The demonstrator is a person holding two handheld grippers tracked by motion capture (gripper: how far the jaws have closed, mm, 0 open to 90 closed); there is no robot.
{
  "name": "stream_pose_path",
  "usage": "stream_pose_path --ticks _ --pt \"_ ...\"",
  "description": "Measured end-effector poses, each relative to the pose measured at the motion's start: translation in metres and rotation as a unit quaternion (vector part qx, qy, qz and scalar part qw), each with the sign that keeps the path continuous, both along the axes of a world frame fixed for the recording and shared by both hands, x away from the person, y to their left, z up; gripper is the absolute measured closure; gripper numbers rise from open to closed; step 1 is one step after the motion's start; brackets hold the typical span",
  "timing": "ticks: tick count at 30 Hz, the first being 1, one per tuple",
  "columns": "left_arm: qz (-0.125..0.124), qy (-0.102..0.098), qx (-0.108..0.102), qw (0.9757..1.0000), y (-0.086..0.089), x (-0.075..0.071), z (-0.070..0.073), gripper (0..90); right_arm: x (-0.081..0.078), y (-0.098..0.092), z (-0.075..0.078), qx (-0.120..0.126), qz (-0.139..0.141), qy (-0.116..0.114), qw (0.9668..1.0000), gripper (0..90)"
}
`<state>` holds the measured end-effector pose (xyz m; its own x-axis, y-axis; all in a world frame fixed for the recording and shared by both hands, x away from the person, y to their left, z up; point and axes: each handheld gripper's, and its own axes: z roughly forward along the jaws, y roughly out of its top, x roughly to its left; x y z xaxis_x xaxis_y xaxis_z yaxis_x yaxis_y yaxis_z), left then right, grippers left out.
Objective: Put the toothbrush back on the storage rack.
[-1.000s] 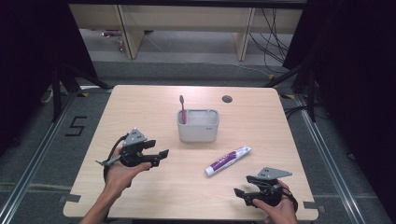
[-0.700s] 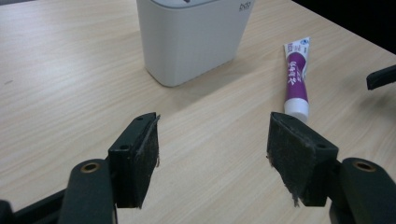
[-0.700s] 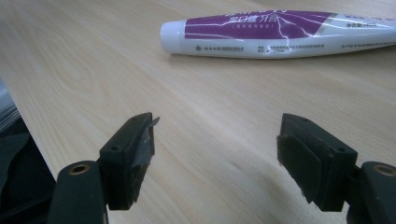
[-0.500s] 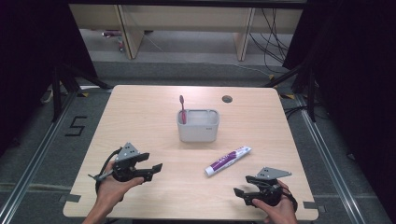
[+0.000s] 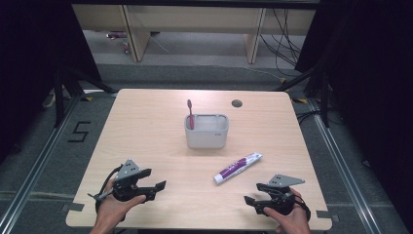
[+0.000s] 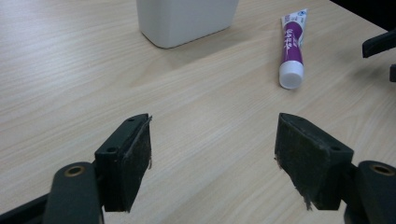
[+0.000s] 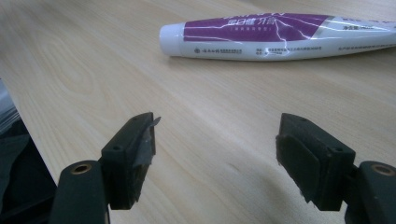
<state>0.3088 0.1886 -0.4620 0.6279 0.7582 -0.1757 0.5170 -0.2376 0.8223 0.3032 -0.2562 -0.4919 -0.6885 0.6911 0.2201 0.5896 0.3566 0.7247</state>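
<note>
Wooden table [image 5: 146, 126] carries a bin [image 5: 206, 130] holding a toothbrush [image 5: 190, 113]; the tube [image 5: 237, 167] lies flat between bin and right gripper [image 5: 251, 201]. Both grippers, left gripper [image 5: 160, 185] included, are released and empty. Risk: a shallow approach may push the tube away.

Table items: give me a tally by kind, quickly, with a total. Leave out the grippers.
Toothbrush: 1, standing in the holder
Holder: 1, white
Toothpaste tube: 1, lying flat on the table
Total: 3
</note>
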Motion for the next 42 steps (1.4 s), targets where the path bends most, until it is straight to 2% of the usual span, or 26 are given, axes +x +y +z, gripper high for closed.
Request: stream_pose_path --ticks 2,3,6,7,9,12,15,17,18,19,22,23,25,26,27,28,30,31,34,35,36,37,39,40,41,42 --pt "-0.003 0.003 0.002 1.0 -0.001 -0.003 -0.002 26.6 -0.001 -0.001 0.001 -0.009 -0.006 -0.012 0.9999 28.9" --pt "-0.003 0.003 0.0 1.0 -0.002 -0.004 -0.003 26.6 -0.002 0.001 0.001 0.003 -0.01 0.004 0.9999 28.9" --pt "-0.006 0.003 0.003 1.0 -0.003 -0.009 -0.007 26.6 -0.003 0.0 0.001 0.004 -0.012 0.006 0.9999 28.9" --pt "-0.011 0.006 0.006 0.9999 -0.003 -0.01 -0.008 26.5 -0.003 -0.002 0.001 -0.009 -0.01 -0.008 0.9999 28.9" --pt "-0.007 0.005 0.004 1.0 -0.003 -0.013 -0.011 26.4 -0.005 -0.001 0.001 0.007 -0.019 0.011 0.9997 28.9" --pt "-0.009 0.009 0.003 0.9999 -0.002 -0.016 -0.015 26.3 -0.004 -0.004 0.0 0.0 -0.015 -0.012 0.9998 28.9" --pt "-0.012 0.008 0.01 0.9999 0.001 -0.02 -0.019 26.0 -0.006 -0.004 0.001 0.004 -0.017 0.001 0.9999 28.9" --pt "-0.009 0.011 0.009 0.9999 0.001 -0.022 -0.021 25.9 -0.006 -0.006 0.001 -0.005 -0.012 -0.011 0.9999 28.9" --pt "-0.015 0.011 0.018 0.9997 0.003 -0.023 -0.022 25.9 -0.006 -0.007 0.001 -0.006 -0.015 -0.009 0.9998 28.9" --pt "-0.012 0.009 0.009 0.9999 0.002 -0.024 -0.024 25.9 -0.008 -0.005 0.001 0.007 -0.02 0.006 0.9998 28.9" --pt "-0.021 0.013 0.026 0.9994 0.004 -0.027 -0.026 25.9 -0.008 -0.008 0.001 -0.005 -0.017 -0.01 0.9998 28.9" --pt "-0.016 0.012 0.012 0.9997 0.002 -0.029 -0.028 25.9 -0.008 -0.008 0.001 -0.003 -0.022 -0.016 0.9996 28.9" --pt "-0.024 0.011 0.024 0.9994 0.003 -0.031 -0.03 25.6 -0.01 -0.007 0.002 -0.004 -0.031 -0.003 0.9995 28.9" --pt "-0.019 0.012 0.013 0.9997 0.001 -0.033 -0.032 25.2 -0.012 -0.007 0.002 -0.001 -0.038 0.01 0.9992 28.9" --pt "-0.031 0.013 0.032 0.9989 0.003 -0.033 -0.031 25.1 -0.009 -0.009 0.001 -0.009 -0.024 -0.017 0.9995 28.9" --pt "-0.025 0.013 0.016 0.9995 0.0 -0.035 -0.033 25.1 -0.01 -0.009 0.001 -0.005 -0.026 -0.013 0.9996 28.9" --pt "-0.039 0.014 0.035 0.9985 0.001 -0.037 -0.034 25.1 -0.011 -0.009 0.001 -0.005 -0.029 -0.008 0.9995 28.9" --pt "-0.032 0.014 0.021 0.9992 -0.001 -0.039 -0.036 25.1 -0.011 -0.009 0.001 -0.005 -0.03 -0.008 0.9995 28.9" --pt "-0.042 0.015 0.034 0.9985 0.0 -0.043 -0.036 24.8 -0.011 -0.009 0.001 -0.006 -0.03 -0.009 0.9995 28.9" --pt "-0.038 0.015 0.024 0.9989 -0.001 -0.044 -0.037 24.8 -0.01 -0.009 0.001 -0.007 -0.027 -0.014 0.9995 28.9" --pt "-0.041 0.015 0.036 0.9984 0.0 -0.045 -0.036 24.6 -0.01 -0.009 0.001 -0.008 -0.027 -0.017 0.9995 28.9" --pt "-0.037 0.013 0.02 0.999 -0.002 -0.047 -0.037 24.3 -0.009 -0.008 0.0 0.0 -0.026 -0.006 0.9997 28.9" --pt "-0.038 0.015 0.021 0.999 -0.002 -0.05 -0.038 24.2 -0.011 -0.005 0.002 0.001 -0.037 0.011 0.9992 28.9" --pt "-0.044 0.016 0.03 0.9985 0.0 -0.052 -0.037 24.2 -0.008 -0.006 0.0 -0.003 -0.025 -0.009 0.9996 28.9" --pt "-0.038 0.015 0.017 0.999 -0.003 -0.054 -0.039 24.2 -0.008 -0.006 0.001 -0.005 -0.022 -0.013 0.9997 28.9" --pt "-0.045 0.015 0.025 0.9986 -0.001 -0.056 -0.039 24.2 -0.008 -0.005 0.001 -0.004 -0.024 -0.006 0.9997 28.9"
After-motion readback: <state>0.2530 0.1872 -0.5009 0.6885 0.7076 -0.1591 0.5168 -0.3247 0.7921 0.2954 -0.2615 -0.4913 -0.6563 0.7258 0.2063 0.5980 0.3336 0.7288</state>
